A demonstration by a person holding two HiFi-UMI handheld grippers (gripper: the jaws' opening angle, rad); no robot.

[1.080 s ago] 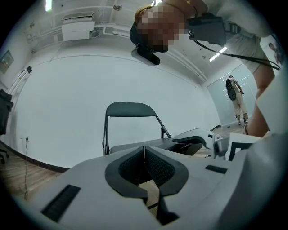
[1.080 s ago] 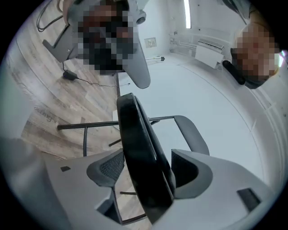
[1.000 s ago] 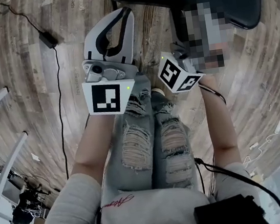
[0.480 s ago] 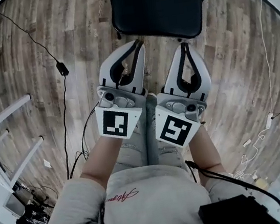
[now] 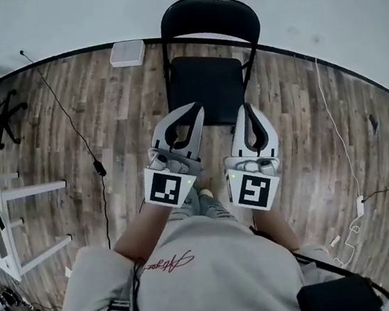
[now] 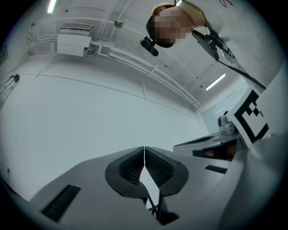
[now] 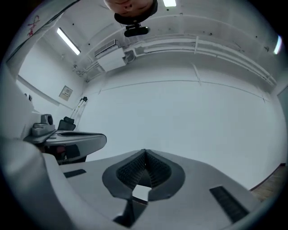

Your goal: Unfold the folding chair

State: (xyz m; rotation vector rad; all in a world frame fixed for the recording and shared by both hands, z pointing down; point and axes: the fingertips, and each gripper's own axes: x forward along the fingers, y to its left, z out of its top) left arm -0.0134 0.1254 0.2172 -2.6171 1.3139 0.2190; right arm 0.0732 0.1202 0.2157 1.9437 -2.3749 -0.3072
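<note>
Black chair [image 5: 214, 80] is standing unfolded just ahead, so I am holding left gripper [image 5: 195, 108] and right gripper [image 5: 246, 106] clear of it, both closed empty, the right having just been closing.

No text could be read. Red cursive script [image 5: 168, 263] crossed the shirt [image 5: 220, 284], too warped to make out. A small notice [image 7: 65, 93] hung on the wall [image 7: 189, 117], its print too tiny.

Left claw [image 5: 194, 109], right claw [image 5: 247, 107]: closed, empty.
</note>
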